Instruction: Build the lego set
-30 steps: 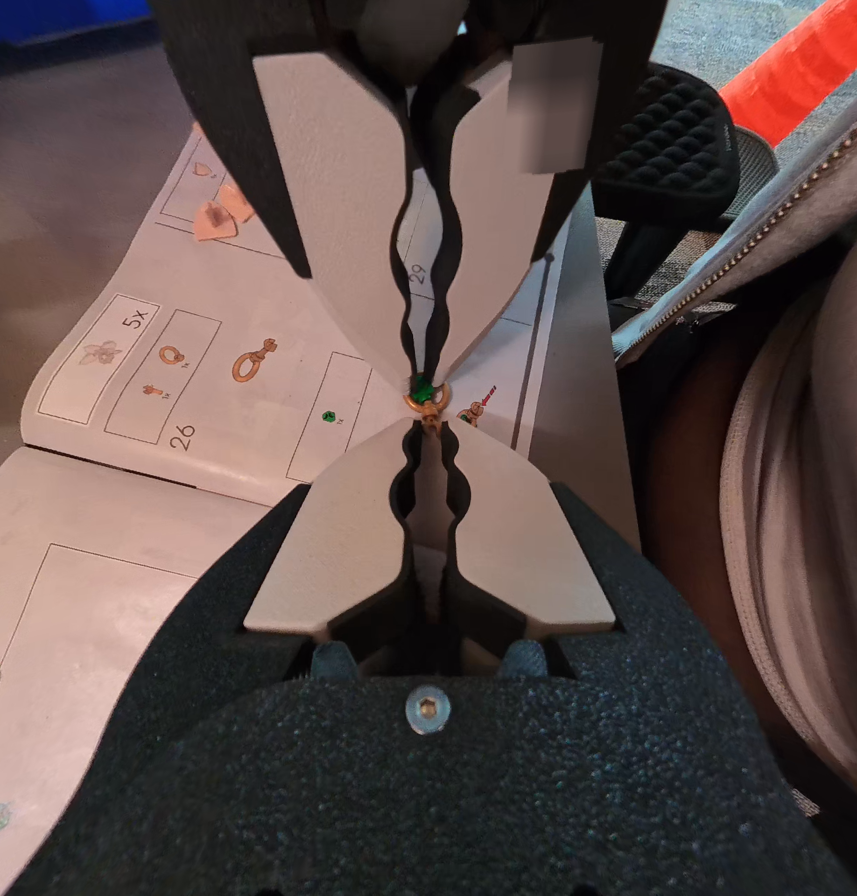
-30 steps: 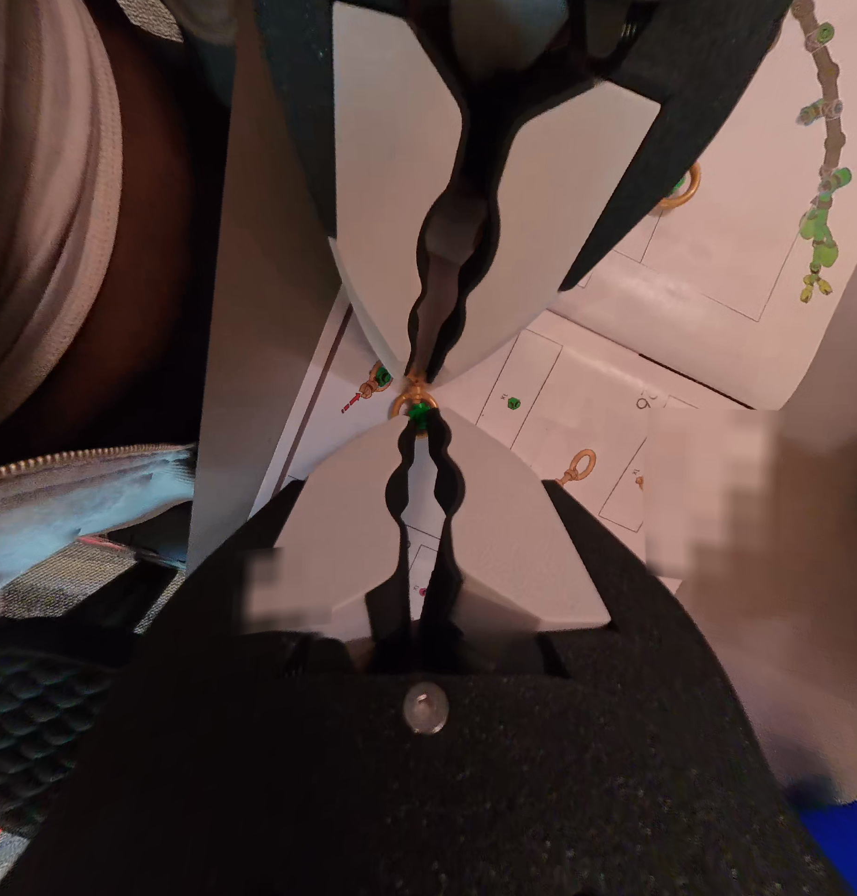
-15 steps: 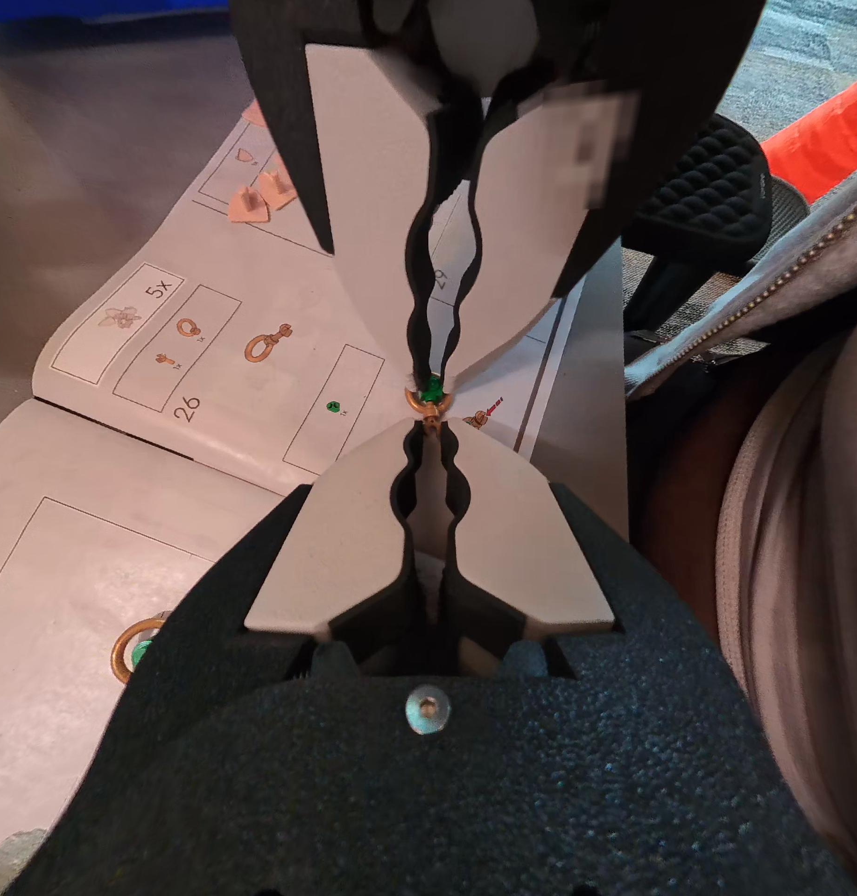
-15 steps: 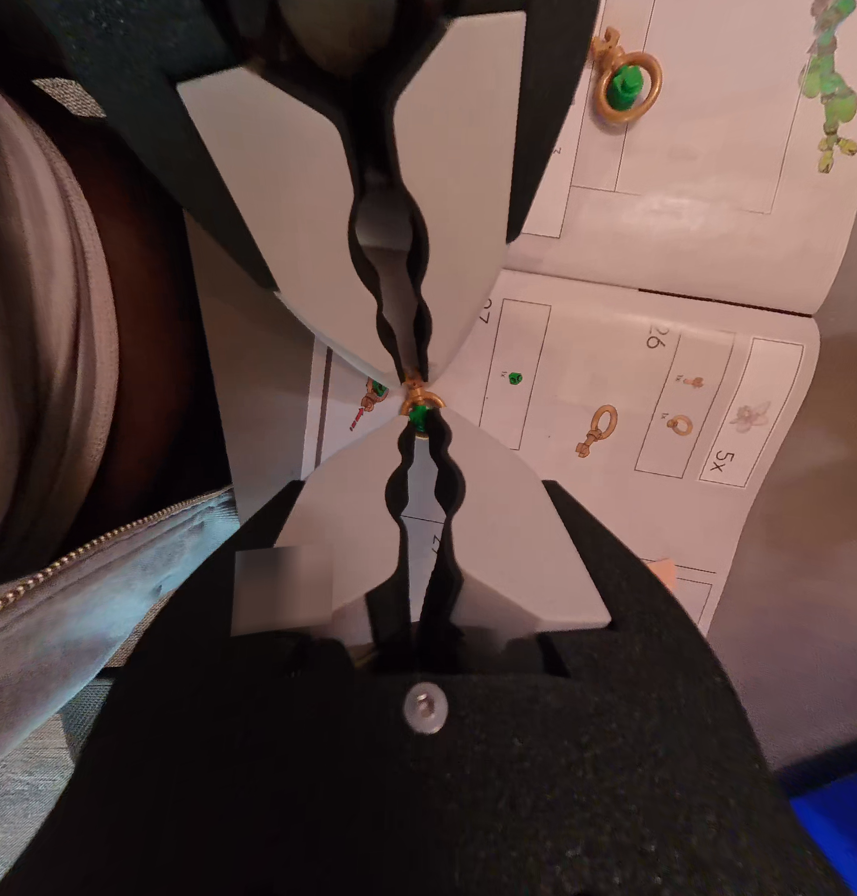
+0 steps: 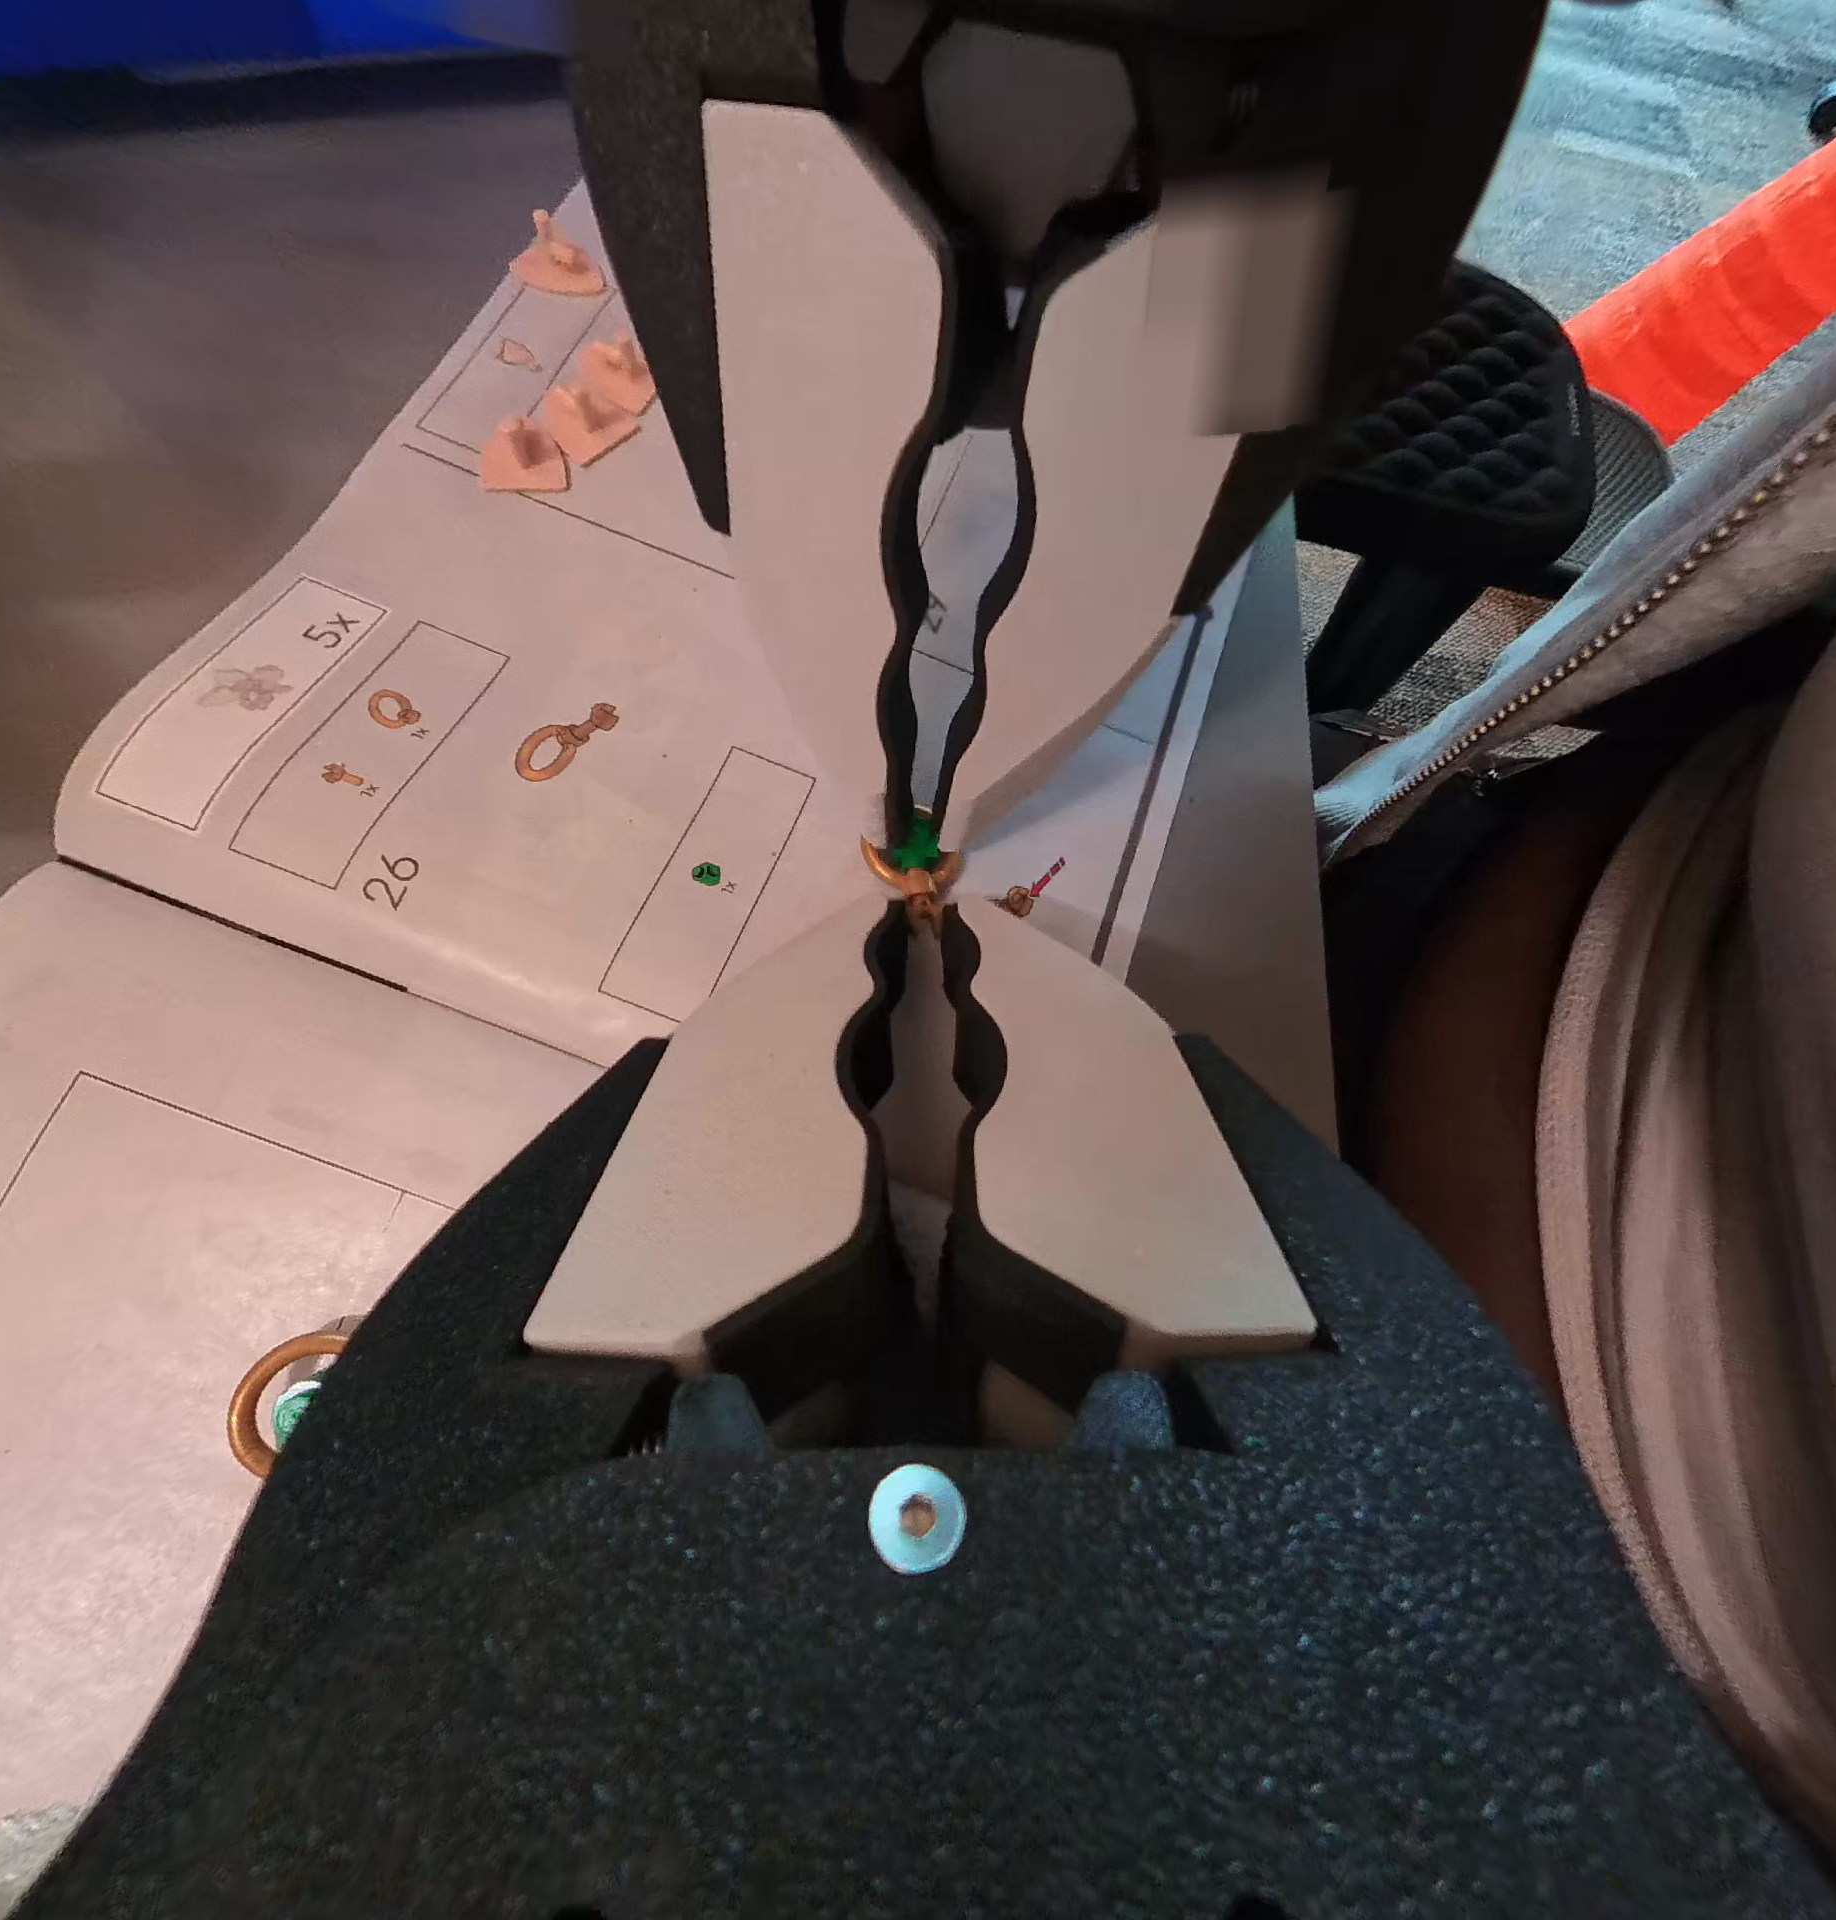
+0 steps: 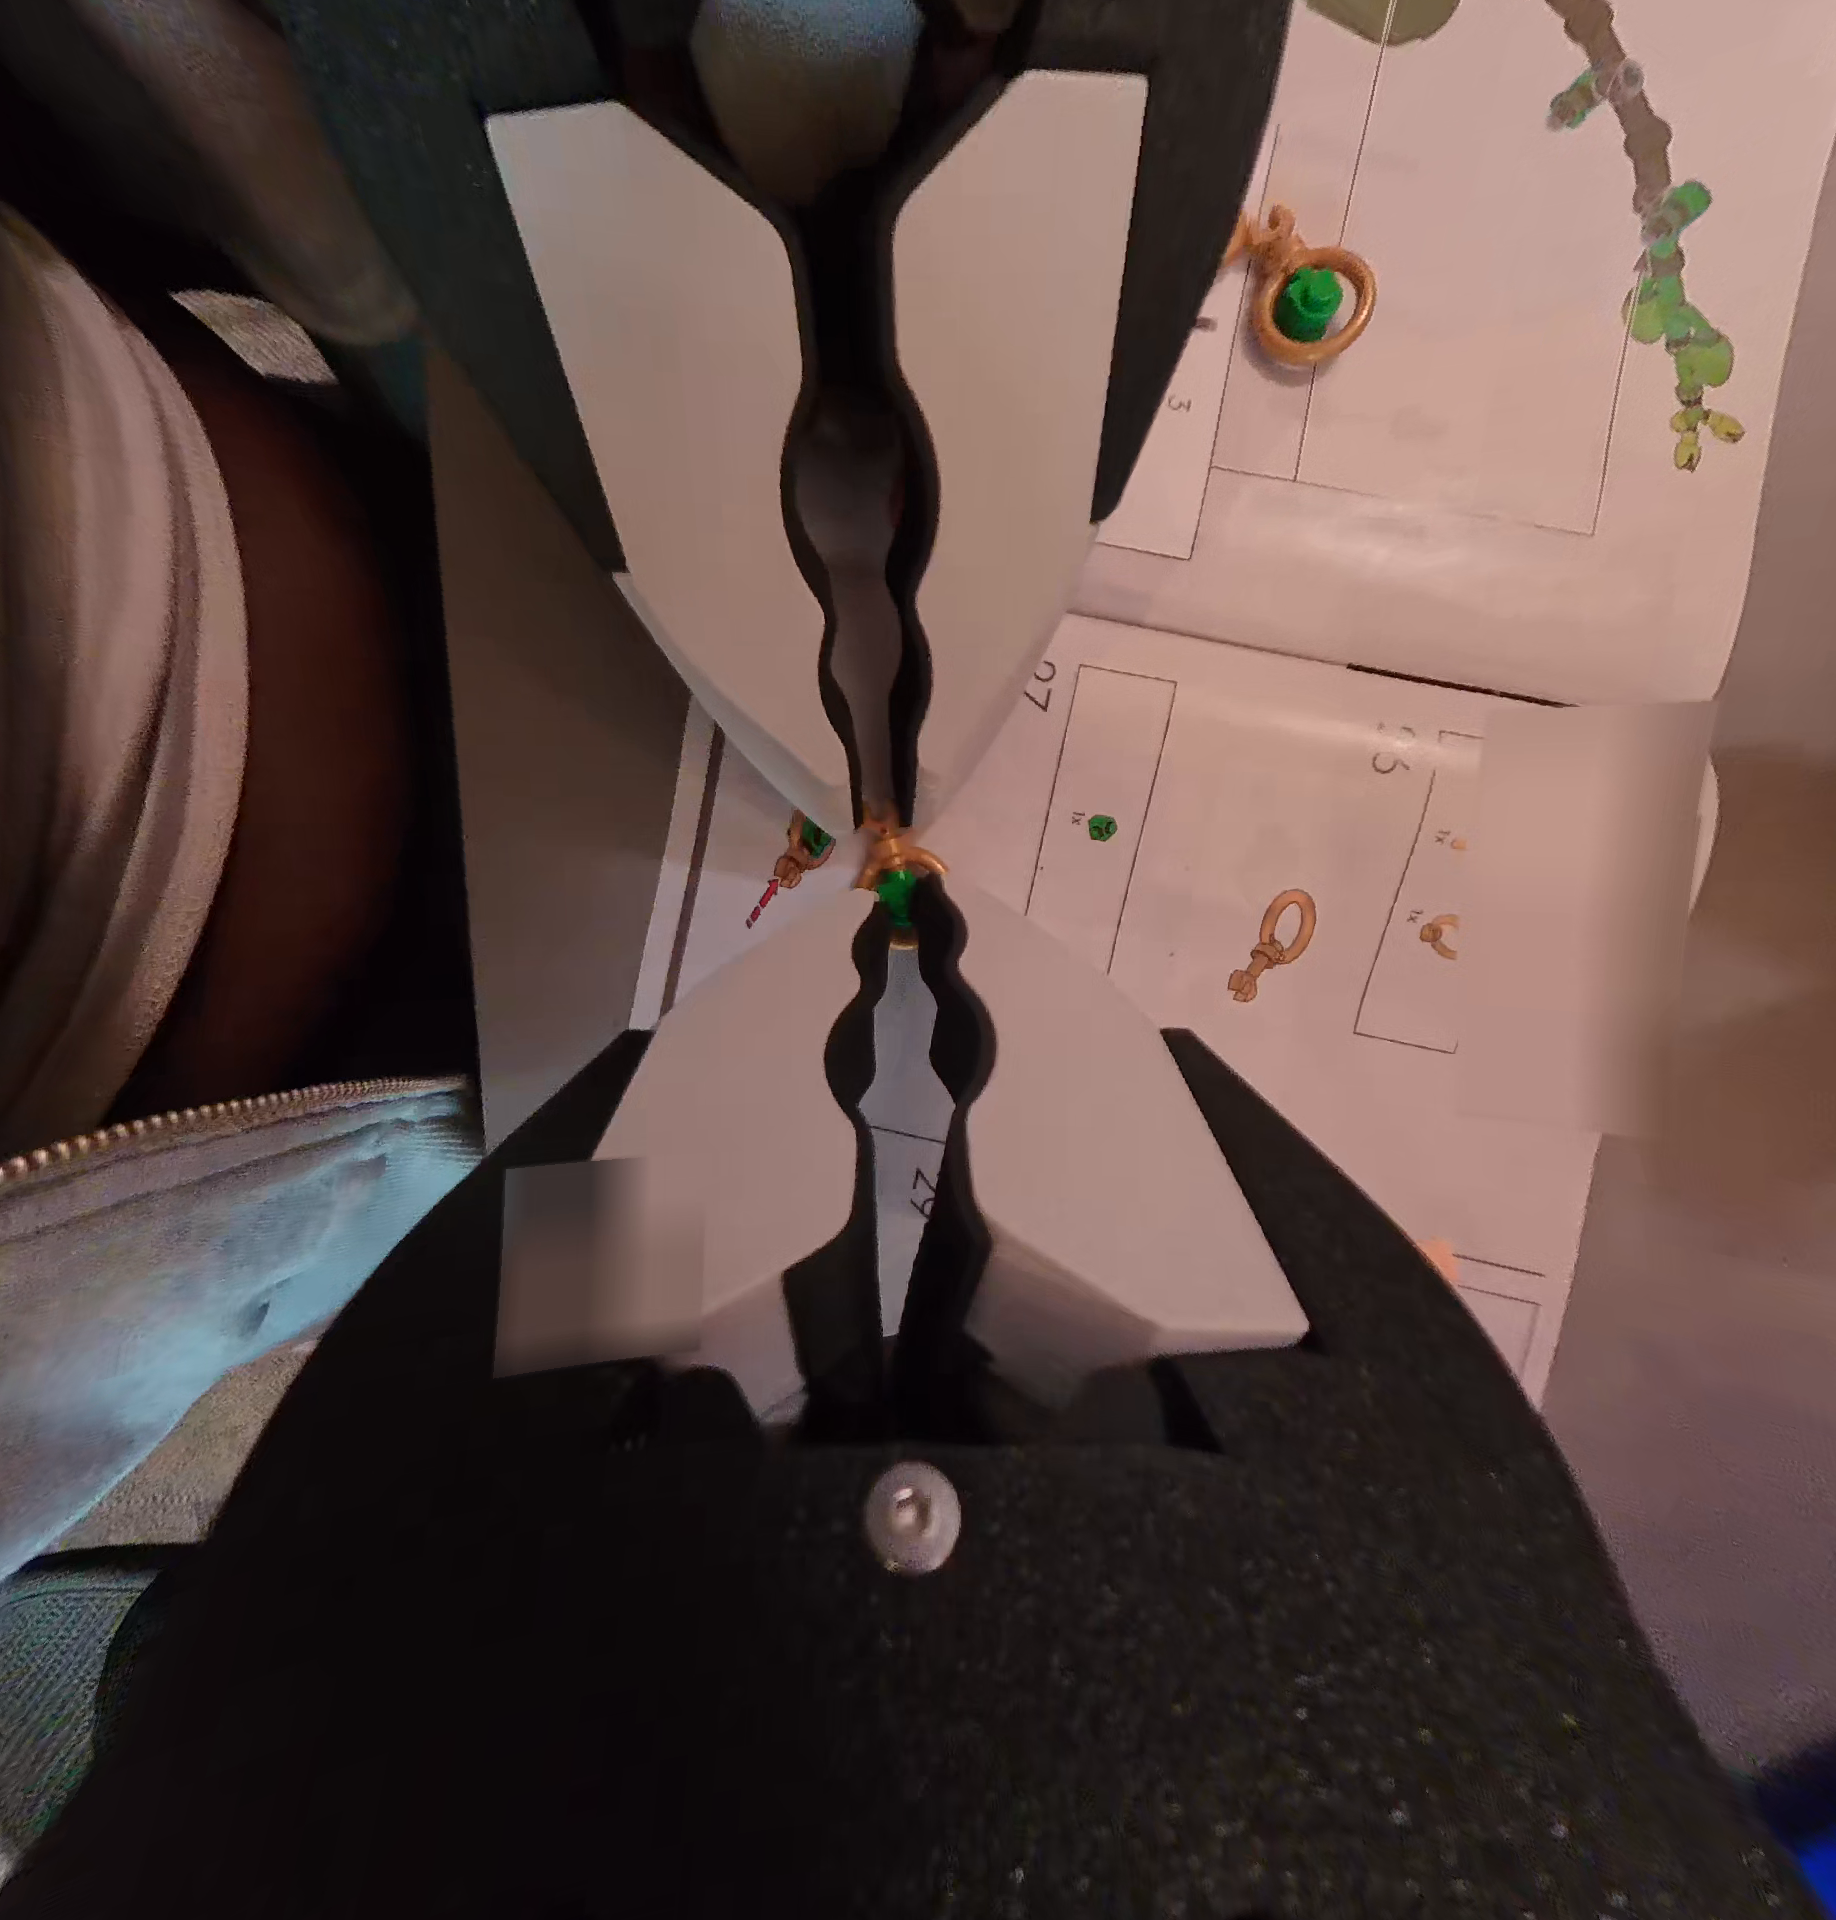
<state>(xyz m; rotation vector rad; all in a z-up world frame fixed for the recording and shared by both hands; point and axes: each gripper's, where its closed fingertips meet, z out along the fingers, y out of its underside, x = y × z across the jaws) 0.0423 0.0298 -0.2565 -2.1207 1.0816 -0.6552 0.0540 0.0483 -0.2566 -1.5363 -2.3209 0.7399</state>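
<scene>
My left gripper [image 5: 924, 920] is shut on the stem of a small gold ring piece [image 5: 906, 876]. My right gripper [image 6: 898, 927] is shut on a tiny green stud [image 6: 895, 894] that sits inside the ring. The two grippers meet tip to tip above the open instruction booklet [image 5: 540, 831]. The ring [image 6: 898, 860] also shows between the tips in the right wrist view. The right gripper [image 5: 919, 821] comes in from the top of the left wrist view, and the left gripper [image 6: 883, 816] from the top of the right wrist view.
Another gold ring with a green stud [image 6: 1309, 301] lies on the booklet's far page, also in the left wrist view [image 5: 270, 1403]. Several pink petal pieces [image 5: 571, 416] lie on the page. A brown stem with green leaves [image 6: 1662, 260] is on the page. A person's torso [image 5: 1672, 1247] is beside the table edge.
Both grippers stayed shut and tip to tip on the ring and stud. They moved together over the booklet, so the second ring and the pink petals come further into view.
</scene>
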